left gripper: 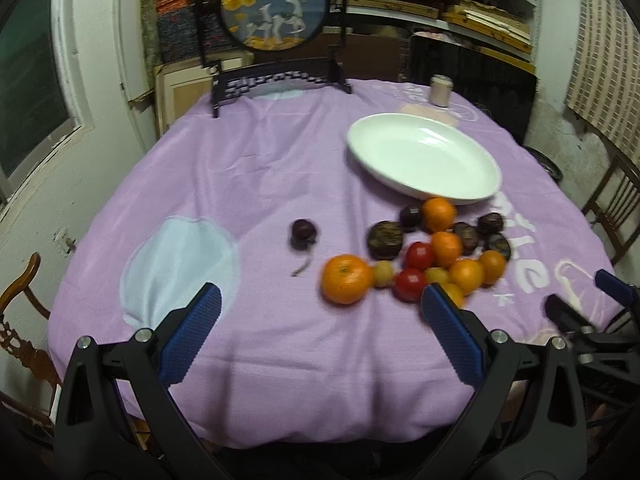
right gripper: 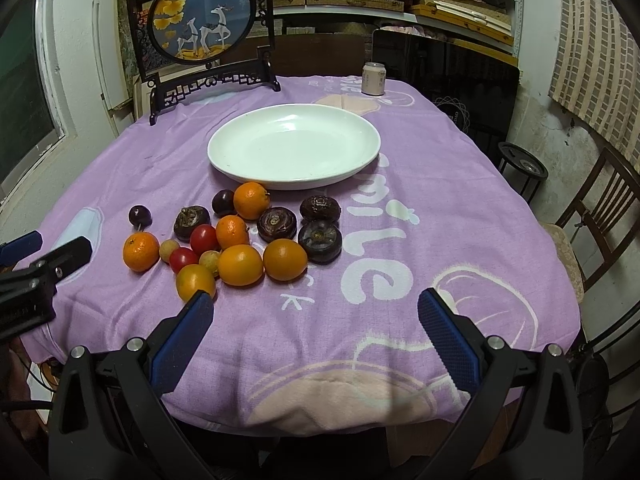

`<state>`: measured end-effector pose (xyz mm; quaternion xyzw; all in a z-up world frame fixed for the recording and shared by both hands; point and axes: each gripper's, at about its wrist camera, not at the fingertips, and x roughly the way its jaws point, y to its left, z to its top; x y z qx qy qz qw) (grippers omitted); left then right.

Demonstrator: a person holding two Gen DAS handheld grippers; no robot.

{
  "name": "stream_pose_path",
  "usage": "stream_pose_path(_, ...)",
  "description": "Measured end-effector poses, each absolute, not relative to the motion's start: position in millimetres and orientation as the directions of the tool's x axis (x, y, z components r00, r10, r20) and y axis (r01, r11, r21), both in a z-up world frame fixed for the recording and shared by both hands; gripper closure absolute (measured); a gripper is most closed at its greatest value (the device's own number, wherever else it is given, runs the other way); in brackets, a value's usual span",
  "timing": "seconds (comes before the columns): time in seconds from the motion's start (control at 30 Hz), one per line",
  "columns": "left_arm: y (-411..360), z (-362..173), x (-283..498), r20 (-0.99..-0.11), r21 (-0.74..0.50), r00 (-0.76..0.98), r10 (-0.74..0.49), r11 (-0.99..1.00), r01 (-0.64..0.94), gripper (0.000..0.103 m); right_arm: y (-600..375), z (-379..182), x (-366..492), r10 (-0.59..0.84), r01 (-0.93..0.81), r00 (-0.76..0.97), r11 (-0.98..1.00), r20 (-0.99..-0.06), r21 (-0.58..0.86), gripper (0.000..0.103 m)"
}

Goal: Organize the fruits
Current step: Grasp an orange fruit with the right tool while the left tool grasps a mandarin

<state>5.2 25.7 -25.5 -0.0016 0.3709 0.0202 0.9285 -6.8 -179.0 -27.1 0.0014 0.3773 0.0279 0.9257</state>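
Observation:
A heap of fruit lies on the purple tablecloth: several oranges (right gripper: 285, 259), red tomatoes (right gripper: 204, 239), small yellow fruits (right gripper: 210, 261) and dark brown round fruits (right gripper: 320, 240). One dark plum (right gripper: 140, 215) lies apart to the left, also in the left wrist view (left gripper: 303, 232). An empty white plate (right gripper: 294, 146) stands just behind the heap, and shows in the left wrist view (left gripper: 424, 158). My left gripper (left gripper: 320, 304) is open and empty, near the front edge, left of the heap. My right gripper (right gripper: 314, 308) is open and empty, in front of the heap.
A round deer picture on a black stand (right gripper: 204, 20) stands at the table's back left. A pale can (right gripper: 373, 78) stands at the back right. Wooden chairs (right gripper: 600, 216) flank the table. Shelves fill the back wall.

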Motion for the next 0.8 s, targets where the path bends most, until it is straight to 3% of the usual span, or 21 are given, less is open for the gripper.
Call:
stream_pose_path(0.13,50,-37,7,-0.716,0.005,0.695,0.062,0.997,-0.083,0.002,-176,-37,-5,0.229,-0.19,0.715,0.973,-0.66,0.132,0.001)
stream_pose_path(0.2,57,-41,7,-0.728,0.002,0.682,0.067,0.995,-0.095,0.002,-169,-39,0,0.297,-0.252,0.698,0.954,-0.652,0.165,0.009)
stream_pose_path(0.27,61,-46,10,-0.741,0.004,0.668,0.071,0.995,-0.101,0.002,-159,-42,7,0.348,-0.301,0.662,0.934,-0.663,0.191,0.027)
stream_pose_path(0.33,63,-50,10,-0.75,0.0,0.658,0.069,0.995,-0.104,0.002,-148,-49,13,0.399,-0.34,0.626,0.913,-0.67,0.225,0.033)
stream_pose_path(0.5,71,-57,16,-0.766,-0.015,0.64,0.057,0.994,-0.108,0.002,-131,-65,29,0.413,-0.364,0.574,0.902,-0.707,0.231,0.035)
stream_pose_path(0.57,73,-59,18,-0.772,-0.021,0.634,0.054,0.994,-0.11,0.002,-125,-72,38,0.418,-0.37,0.552,0.898,-0.721,0.237,0.048)
stream_pose_path(0.67,76,-61,19,-0.777,-0.021,0.627,0.057,0.993,-0.115,0.002,-117,-78,46,0.414,-0.375,0.532,0.897,-0.739,0.233,0.059)
stream_pose_path(0.8,75,-61,22,-0.779,-0.018,0.624,0.06,0.993,-0.118,0.002,-114,-83,49,0.403,-0.369,0.546,0.903,-0.735,0.222,0.068)
